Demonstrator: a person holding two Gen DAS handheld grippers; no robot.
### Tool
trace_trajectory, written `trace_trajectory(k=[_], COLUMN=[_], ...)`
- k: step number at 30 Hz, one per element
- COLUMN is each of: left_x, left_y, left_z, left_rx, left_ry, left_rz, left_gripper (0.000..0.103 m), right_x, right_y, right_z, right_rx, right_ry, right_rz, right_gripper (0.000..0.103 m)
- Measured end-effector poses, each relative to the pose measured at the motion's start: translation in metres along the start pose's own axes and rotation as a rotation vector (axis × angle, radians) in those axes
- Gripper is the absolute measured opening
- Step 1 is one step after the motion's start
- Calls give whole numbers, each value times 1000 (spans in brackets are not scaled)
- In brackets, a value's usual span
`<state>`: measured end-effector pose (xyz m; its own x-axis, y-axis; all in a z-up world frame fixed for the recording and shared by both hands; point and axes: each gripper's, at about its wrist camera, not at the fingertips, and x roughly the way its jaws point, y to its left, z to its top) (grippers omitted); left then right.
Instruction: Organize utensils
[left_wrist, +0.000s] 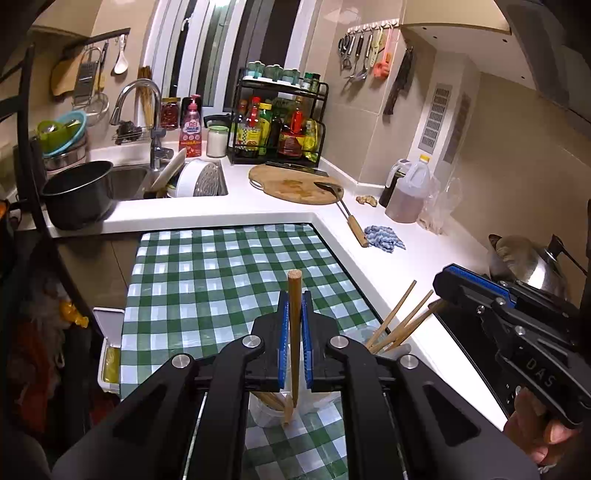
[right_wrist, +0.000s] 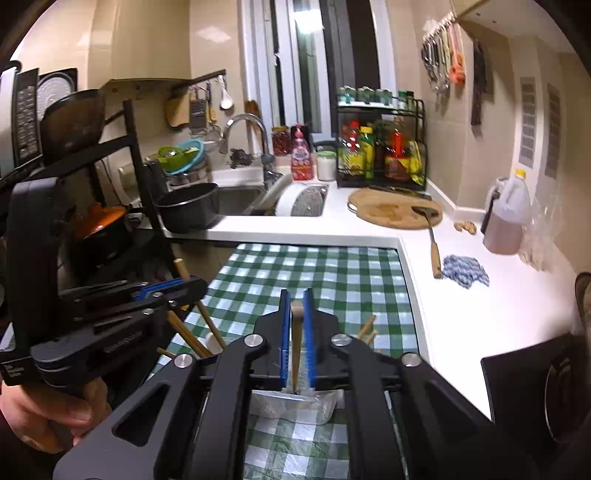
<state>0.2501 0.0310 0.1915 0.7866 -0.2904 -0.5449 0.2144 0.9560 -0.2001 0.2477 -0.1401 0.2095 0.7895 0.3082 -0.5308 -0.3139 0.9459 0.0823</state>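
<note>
My left gripper (left_wrist: 294, 306) is shut on an upright wooden chopstick (left_wrist: 294, 295), its lower tip inside a clear plastic cup (left_wrist: 266, 415) on the green checked cloth (left_wrist: 221, 273). Several more chopsticks (left_wrist: 400, 321) lean out of another clear cup to the right. My right gripper (right_wrist: 296, 306) is shut on a wooden utensil handle (right_wrist: 296, 332) standing in a clear container (right_wrist: 295, 408). The left gripper's body (right_wrist: 110, 321) shows at the left of the right wrist view, with chopsticks (right_wrist: 207, 325) under it. The right gripper's body (left_wrist: 517, 325) shows at the right of the left wrist view.
A white counter (left_wrist: 424, 258) wraps around the table. On it are a round cutting board (left_wrist: 295, 184) with a spatula (left_wrist: 347, 210), a blue rag (left_wrist: 384, 238), an oil jug (left_wrist: 410, 192) and a spice rack (left_wrist: 280, 125). A sink (left_wrist: 129, 181) and black pot (left_wrist: 77, 192) are far left. A steel wok lid (left_wrist: 524, 262) lies right.
</note>
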Motion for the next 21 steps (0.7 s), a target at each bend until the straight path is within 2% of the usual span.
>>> trace_trajectory(k=[3, 8, 10, 12, 14, 19, 21], left_x=[-10, -46, -69, -88, -110, -123, -115], left_y=[-2, -12, -18, -22, -26, -22, -20], left_z=[2, 6, 1, -6, -23, -78, -103], left_rx=[9, 21, 36, 48, 58, 25, 12], left_ry=[-29, -113, -167, -210, -263, -298, -287], left_rz=[3, 8, 14, 25, 43, 83, 113], left_gripper=[18, 20, 26, 37, 41, 60, 72], right_x=[-3, -29, -49, -70, -87, -106, -102], right_y=[-7, -10, -8, -7, -7, -4, -2], right_z=[0, 3, 0, -9, -21, -72, -98], right_rx=[18, 20, 10, 4, 2, 4, -4], right_ry=[0, -50, -90, -141, -184, -227, -234], right_rz=[-9, -24, -30, -44, -59, -115, -151], right_gripper=[23, 27, 33, 45, 55, 60, 77])
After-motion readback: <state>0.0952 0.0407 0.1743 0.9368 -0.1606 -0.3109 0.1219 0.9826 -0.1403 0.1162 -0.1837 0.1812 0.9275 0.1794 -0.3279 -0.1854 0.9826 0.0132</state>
